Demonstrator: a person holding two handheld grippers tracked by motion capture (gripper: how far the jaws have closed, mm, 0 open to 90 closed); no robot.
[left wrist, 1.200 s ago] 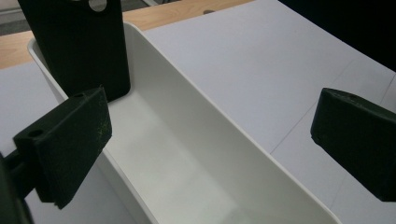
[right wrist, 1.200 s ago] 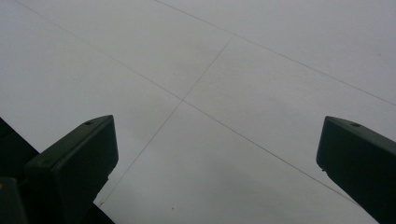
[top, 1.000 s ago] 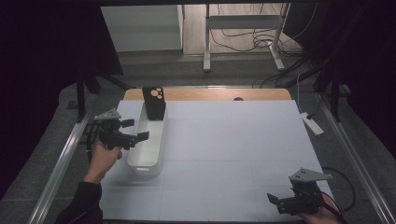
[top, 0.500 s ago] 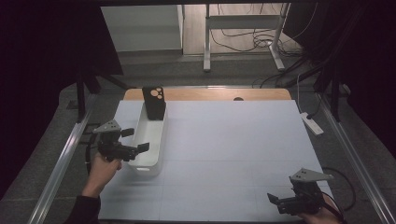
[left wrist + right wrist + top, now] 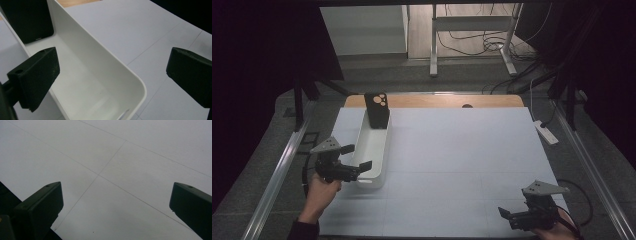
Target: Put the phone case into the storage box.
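Currently I have the left gripper (image 5: 360, 156) at the near end of the white tray (image 5: 371, 145), its jaws spread wide and holding nothing. From the left gripper view, one jaw stands over the tray's near left side and the other hangs out over the bare desk (image 5: 140, 30) to the tray's right, so the near right wall (image 5: 110, 62) sits between them without either jaw touching it. The tray lies lengthwise along the left part of the desk's white surface (image 5: 462, 145), its rounded near corner just ahead of the gripper. A black phone case (image 5: 377, 110) stands upright at the tray's far end, camera cut-outs at the top; I cannot tell whether it leans on the end wall.

I hold the right gripper (image 5: 507, 216) low at the near right corner of the desk, well apart from the tray. Its jaws are likewise spread with nothing between them, pointing at plain white surface crossed by faint seam lines (image 5: 100, 173).
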